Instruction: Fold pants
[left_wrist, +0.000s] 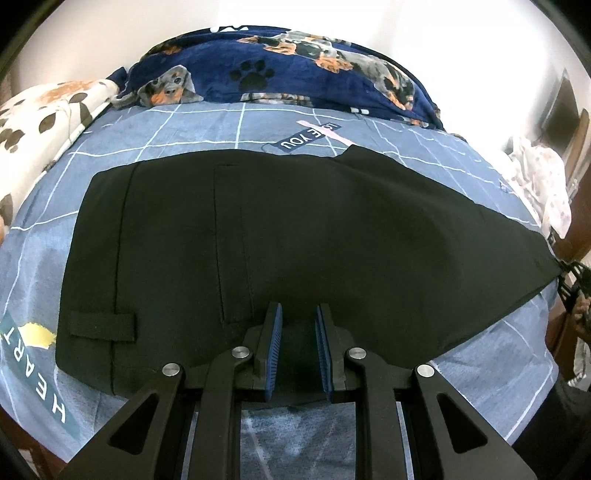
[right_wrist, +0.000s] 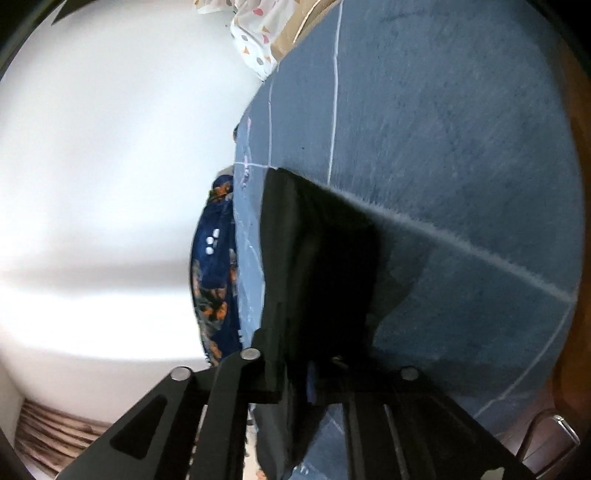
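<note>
A: Item one, the pants (left_wrist: 295, 236). Where do they lie?

B: Black, spread flat across the blue checked bedsheet (left_wrist: 207, 129), waistband end to the left in my left camera, with a belt loop (left_wrist: 101, 326) showing there. The legs taper off to the right, toward the far edge of the bed.

A: Item two, left gripper (left_wrist: 298, 345)?

B: Jaws narrowed with a slim gap between the blue pads (left_wrist: 275, 347). The near edge of the cloth runs under the fingers. I cannot tell whether cloth is pinched between the pads or merely lies beneath them. I judge I keep it there to anchor the waist end while the other hand works.

A: Item three, right gripper (right_wrist: 310, 373)?

B: Seen from its own camera, rolled on its side. Black fabric fills the space between the fingers and drapes forward from them, so I take it to be clenched on the leg end. From the left camera it appears small at the far right, at the tip of the cloth.

A: Item four, surroundings?

B: A navy dog-print blanket (left_wrist: 280, 70) bunched at the head of the bed, a cream paw-print cover (left_wrist: 48, 110) to its left, a white wall behind.

A: Stage?

B: Early, by my reading. One end is pinned and the other gripped, ready to carry the legs over toward the waistband.
</note>
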